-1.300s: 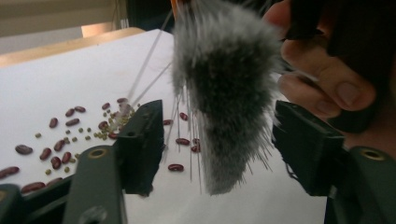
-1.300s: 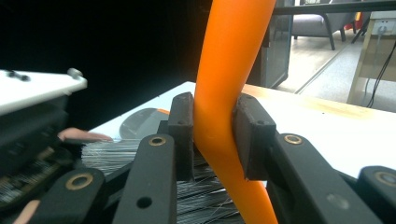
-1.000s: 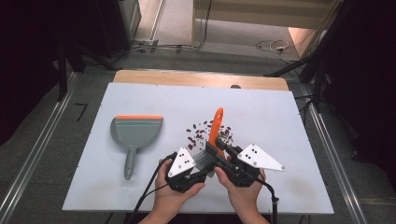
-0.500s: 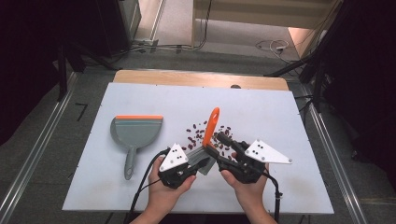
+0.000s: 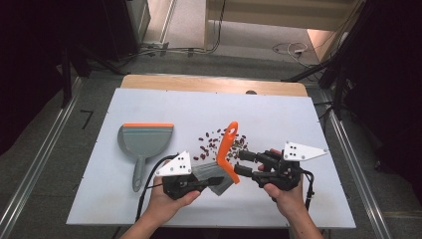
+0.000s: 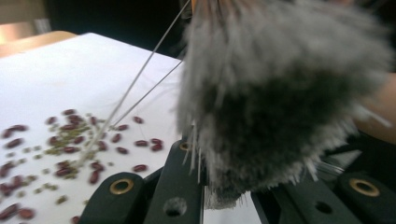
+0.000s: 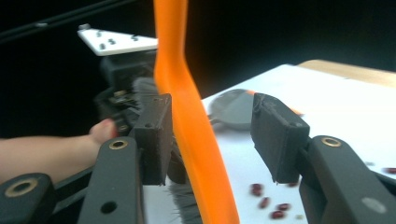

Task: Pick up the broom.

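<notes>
The left claw [image 5: 211, 181] is clamped on the grey bristle head of the brush [image 5: 225, 159], near the front edge of the desk [image 5: 298, 114], slightly right of its middle. In the left gripper view the bristles [image 6: 275, 93] sit pressed between the two black jaws, with a few stray hairs sticking out toward the beans.

The brush's orange handle [image 5: 228, 142] rises from the bristles and leans away from the person, its tip above the near side of the beans [image 5: 219, 142]. The brush is off the desk surface, carried by the left claw alone.

The right claw [image 5: 242, 162] stands apart, its jaws either side of the handle. In the right gripper view the handle [image 7: 191, 126] runs up between the pads; it lies close against the left-hand pad, while a clear gap separates it from the other pad. Its jaws have just been closing a little, with the handle between them and not yet gripped.

The beans, dark red with smaller greenish ones among them, lie scattered near the middle of the desk, just beyond both claws.

The dustpan [image 5: 144, 144], grey with an orange lip, lies flat toward the left side of the desk, handle pointing to the front edge, well apart from the beans and near the left hand [image 5: 166, 204].
</notes>
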Available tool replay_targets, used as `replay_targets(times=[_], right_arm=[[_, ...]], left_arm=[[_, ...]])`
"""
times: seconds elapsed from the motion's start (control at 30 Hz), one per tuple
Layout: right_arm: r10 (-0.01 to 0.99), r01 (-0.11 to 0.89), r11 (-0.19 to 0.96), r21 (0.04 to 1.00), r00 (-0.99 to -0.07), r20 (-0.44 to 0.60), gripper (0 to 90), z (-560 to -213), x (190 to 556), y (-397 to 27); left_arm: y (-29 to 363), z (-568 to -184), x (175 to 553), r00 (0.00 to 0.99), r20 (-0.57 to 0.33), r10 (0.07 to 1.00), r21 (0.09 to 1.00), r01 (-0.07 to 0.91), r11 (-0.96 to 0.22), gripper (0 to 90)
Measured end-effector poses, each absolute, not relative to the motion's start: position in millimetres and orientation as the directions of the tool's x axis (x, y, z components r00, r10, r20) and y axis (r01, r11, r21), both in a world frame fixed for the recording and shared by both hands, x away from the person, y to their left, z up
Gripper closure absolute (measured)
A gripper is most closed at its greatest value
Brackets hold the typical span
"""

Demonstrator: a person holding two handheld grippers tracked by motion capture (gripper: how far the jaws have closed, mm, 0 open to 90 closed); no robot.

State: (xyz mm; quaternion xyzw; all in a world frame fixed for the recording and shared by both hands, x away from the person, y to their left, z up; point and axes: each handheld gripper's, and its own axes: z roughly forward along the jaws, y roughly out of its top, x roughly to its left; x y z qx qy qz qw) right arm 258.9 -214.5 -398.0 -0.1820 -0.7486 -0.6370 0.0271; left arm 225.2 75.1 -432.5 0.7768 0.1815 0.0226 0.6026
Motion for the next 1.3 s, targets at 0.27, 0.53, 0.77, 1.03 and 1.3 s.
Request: replay_targets(times=[0.27,0.53,0.77,1.03,1.3], right_arm=[[0.073,0.32,0.193,0.928,-0.947,0.311,52.0,-404,258,-200],[0.04,0.37,0.208,0.906,-0.928,0.37,57.3,-406,259,-196],[0.058,0.358,0.221,0.907,-0.933,0.355,67.1,-408,255,-189],[0.07,0.34,0.214,0.916,-0.94,0.333,68.8,-406,250,-190],[0.153,0.351,0.2,0.915,-0.933,0.325,68.9,-402,250,-195]], left_arm=[[76,-432,227,0.949,-0.24,0.205,0.943,0.278,-0.182,85.8],[74,-434,226,0.954,-0.253,0.163,0.941,0.282,-0.187,85.7],[71,-434,226,0.955,-0.267,0.129,0.938,0.288,-0.192,85.5],[72,-436,227,0.952,-0.277,0.128,0.939,0.297,-0.175,77.9],[76,-435,226,0.922,-0.278,0.268,0.928,0.33,-0.173,14.5]])
